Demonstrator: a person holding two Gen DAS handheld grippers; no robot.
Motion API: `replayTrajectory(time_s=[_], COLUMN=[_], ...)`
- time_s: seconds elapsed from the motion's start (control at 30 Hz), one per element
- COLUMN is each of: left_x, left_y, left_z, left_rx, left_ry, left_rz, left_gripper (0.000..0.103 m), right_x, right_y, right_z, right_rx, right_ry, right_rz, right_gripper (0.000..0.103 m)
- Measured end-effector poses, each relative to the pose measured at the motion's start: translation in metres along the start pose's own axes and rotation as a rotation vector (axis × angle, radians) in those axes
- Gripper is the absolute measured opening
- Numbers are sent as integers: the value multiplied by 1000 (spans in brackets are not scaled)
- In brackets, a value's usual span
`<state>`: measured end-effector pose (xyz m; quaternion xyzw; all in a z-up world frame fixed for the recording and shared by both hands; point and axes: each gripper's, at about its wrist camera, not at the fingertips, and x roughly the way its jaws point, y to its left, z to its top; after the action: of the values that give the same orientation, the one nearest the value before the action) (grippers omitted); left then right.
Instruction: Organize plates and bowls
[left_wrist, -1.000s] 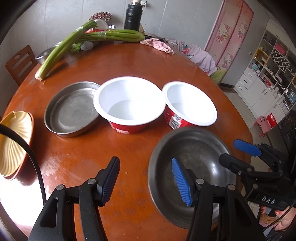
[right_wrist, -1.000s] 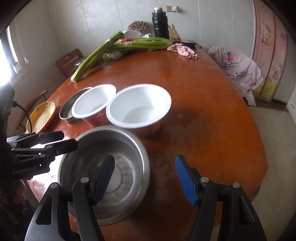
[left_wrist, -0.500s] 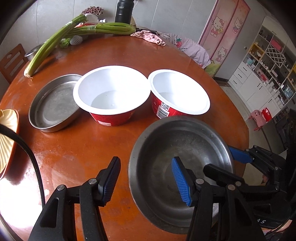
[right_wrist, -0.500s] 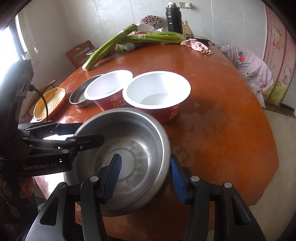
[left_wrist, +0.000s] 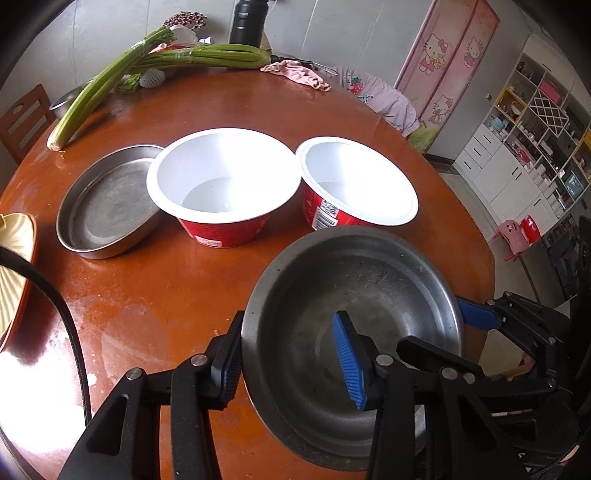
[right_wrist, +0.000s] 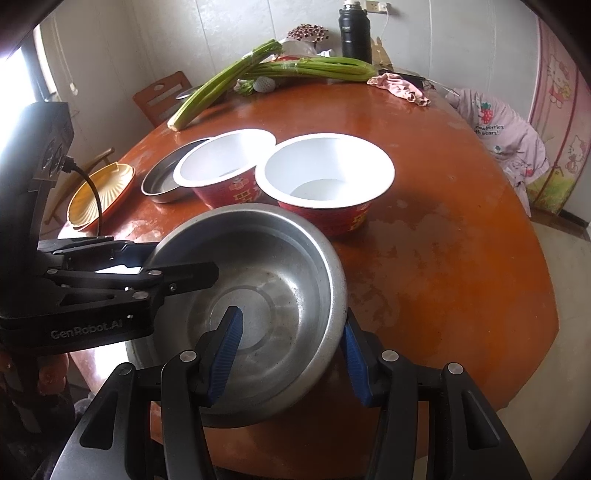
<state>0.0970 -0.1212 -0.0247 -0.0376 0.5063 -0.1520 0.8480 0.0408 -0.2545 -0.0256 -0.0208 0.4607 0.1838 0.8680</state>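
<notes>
A steel bowl (left_wrist: 354, 295) is held tilted above the table's near edge; it also shows in the right wrist view (right_wrist: 266, 266). My left gripper (left_wrist: 291, 362) straddles its left rim, one finger inside, one outside. My right gripper (right_wrist: 291, 332) straddles its right rim the same way. Neither set of jaws looks fully closed on the rim. Two red bowls with white insides (left_wrist: 225, 188) (left_wrist: 354, 188) stand side by side behind it. A flat steel plate (left_wrist: 107, 203) lies left of them. A yellow ribbed plate (left_wrist: 14, 266) lies at the far left edge.
The round wooden table (left_wrist: 155, 288) carries long celery stalks (left_wrist: 110, 81), a black flask (left_wrist: 247, 18) and a pink cloth (left_wrist: 295, 74) at the back. A wooden chair (left_wrist: 22, 118) stands at left. Shelves stand at right.
Both grippers have moved in over the steel bowl's opposite rims and narrowed. The bowl has risen from flat on the table to tilted and nearer the cameras.
</notes>
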Motion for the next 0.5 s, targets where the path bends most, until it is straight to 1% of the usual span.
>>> replayTrajectory(time_s=[0.5], left_x=[-42], left_y=[22], left_z=[-8], left_rx=[-29], left_ry=[-81], left_rz=[45], left_gripper=[46], right_x=[-12], right_y=[36], right_z=[12], right_rx=[-85], right_ry=[-27], right_rz=[34], right_gripper=[55])
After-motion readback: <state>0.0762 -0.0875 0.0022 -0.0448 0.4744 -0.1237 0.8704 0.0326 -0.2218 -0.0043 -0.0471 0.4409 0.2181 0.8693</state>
